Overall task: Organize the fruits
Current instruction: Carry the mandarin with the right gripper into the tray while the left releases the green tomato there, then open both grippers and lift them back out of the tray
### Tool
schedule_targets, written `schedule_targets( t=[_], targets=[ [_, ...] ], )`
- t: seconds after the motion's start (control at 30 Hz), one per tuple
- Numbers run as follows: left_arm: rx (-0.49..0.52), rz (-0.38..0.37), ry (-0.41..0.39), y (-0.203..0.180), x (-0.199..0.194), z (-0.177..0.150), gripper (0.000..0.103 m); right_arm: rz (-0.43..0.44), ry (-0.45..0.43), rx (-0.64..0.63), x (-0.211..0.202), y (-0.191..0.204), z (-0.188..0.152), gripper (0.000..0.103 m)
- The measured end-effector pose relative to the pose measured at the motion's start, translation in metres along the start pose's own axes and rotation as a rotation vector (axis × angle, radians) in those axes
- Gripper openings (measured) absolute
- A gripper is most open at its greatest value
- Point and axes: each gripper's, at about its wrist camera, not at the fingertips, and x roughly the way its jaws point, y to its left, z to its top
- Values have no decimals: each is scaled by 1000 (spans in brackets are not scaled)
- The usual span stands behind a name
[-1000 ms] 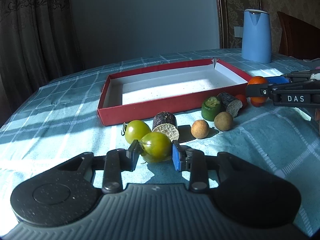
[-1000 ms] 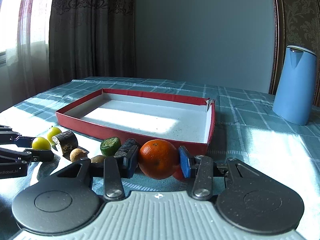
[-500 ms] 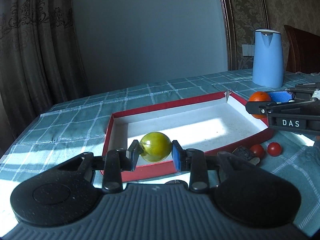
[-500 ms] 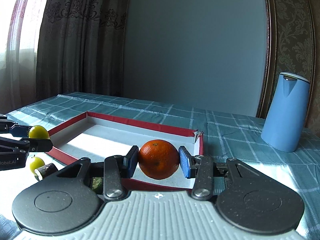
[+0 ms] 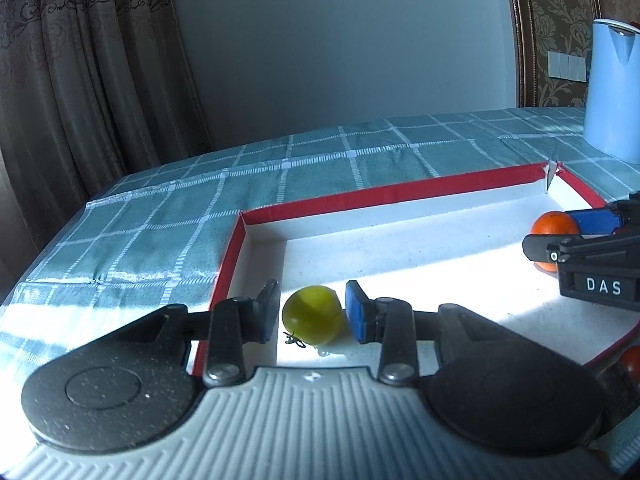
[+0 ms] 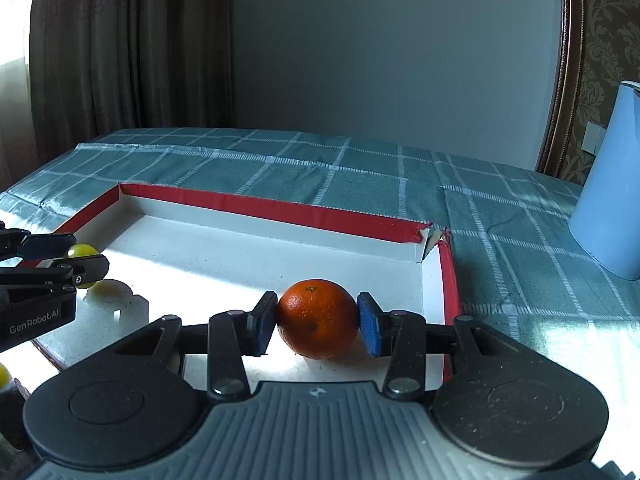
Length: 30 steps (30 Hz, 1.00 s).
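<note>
A shallow red box with a white inside (image 5: 304, 206) (image 6: 280, 210) lies on the checked tablecloth. My left gripper (image 5: 312, 312) is over the box's left end; its jaws stand slightly apart from a green tomato (image 5: 314, 314) that rests on the box floor. My right gripper (image 6: 318, 320) is over the box's right end, with its pads at the sides of an orange (image 6: 318, 318) that sits low on the floor; a thin gap shows on the right pad. The orange also shows in the left wrist view (image 5: 554, 226), and the green tomato in the right wrist view (image 6: 82, 254).
A blue kettle (image 5: 612, 88) (image 6: 612, 196) stands on the table right of the box. A red tomato (image 5: 632, 362) lies outside the box's near edge at the right. Another green tomato (image 6: 3, 374) lies outside at the left. Curtains hang behind.
Both grippers moved forward and down into the box. The left jaws opened and the green tomato now rests on the box floor. The orange came down to the floor and the right jaws eased apart.
</note>
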Motion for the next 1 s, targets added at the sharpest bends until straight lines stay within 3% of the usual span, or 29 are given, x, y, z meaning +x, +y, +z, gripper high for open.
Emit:
schedule_targets(
  t=[0.17, 0.2, 0.27, 0.33, 0.43, 0.5, 0.57, 0.77, 1.0],
  targets=[
    [-18, 5, 37, 3, 10, 2, 35, -17, 19, -19, 10, 5, 6, 43],
    [-24, 2, 38, 4, 10, 2, 39, -18, 23, -19, 11, 5, 6, 43],
    [-33, 7, 20, 5, 6, 2, 55, -17, 26, -9, 10, 4, 6, 43],
    [-38, 28, -31, 4, -1, 2, 84, -8, 29, 1, 10, 2, 7, 44],
    [-25, 30, -88, 2, -10, 1, 95, -7, 34, 1, 10, 2, 7, 57],
    [0, 37, -102, -2, -13, 0, 97, -9, 26, 5, 8, 2, 7, 70],
    [19, 46, -115, -4, -16, -2, 97, -16, 13, 5, 6, 1, 6, 76],
    [15, 69, -158, 0, -30, -10, 103, -21, -65, 36, -8, -6, 0, 77],
    [-21, 83, -145, 12, -44, -22, 103, 13, -172, 152, -37, -21, -6, 81]
  ],
)
